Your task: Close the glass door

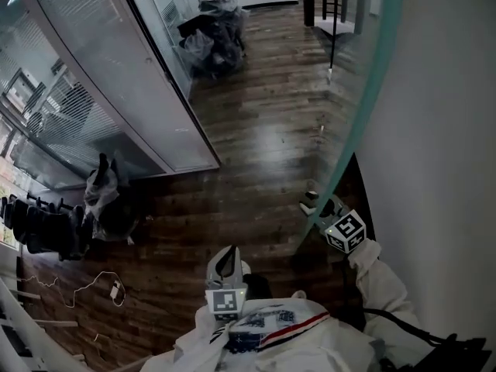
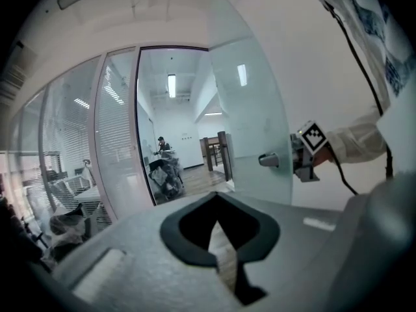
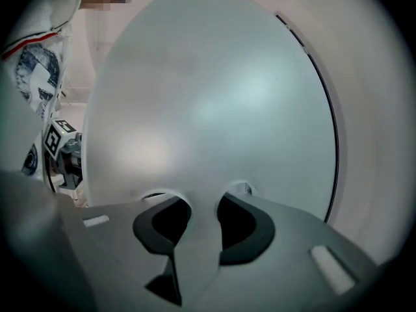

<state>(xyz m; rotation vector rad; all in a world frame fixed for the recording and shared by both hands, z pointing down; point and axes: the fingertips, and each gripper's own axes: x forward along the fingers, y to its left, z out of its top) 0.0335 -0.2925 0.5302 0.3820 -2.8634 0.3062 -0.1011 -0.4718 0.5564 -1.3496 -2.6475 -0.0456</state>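
Note:
The frosted glass door (image 1: 364,91) stands open, edge-on along the white wall at the right; it also shows in the left gripper view (image 2: 250,122) and fills the right gripper view (image 3: 214,96). My right gripper (image 1: 314,205) is at the door's free edge, at handle height. Its jaws close round a pale handle bar (image 3: 205,197) that fills the gap between the pads. A metal handle knob (image 2: 270,159) sticks out on the door's other face, with the right gripper (image 2: 300,158) just behind the glass. My left gripper (image 1: 226,260) is held near my chest, shut and empty (image 2: 218,197).
A glazed partition with blinds (image 1: 116,76) runs along the left, ending in a dark door frame (image 1: 194,122). Bagged chairs (image 1: 213,33) stand far down the corridor, with a person (image 2: 160,145) beside them. A bag (image 1: 105,196), hung coats (image 1: 39,227) and a cable (image 1: 93,285) lie at the left on the wooden floor (image 1: 263,146).

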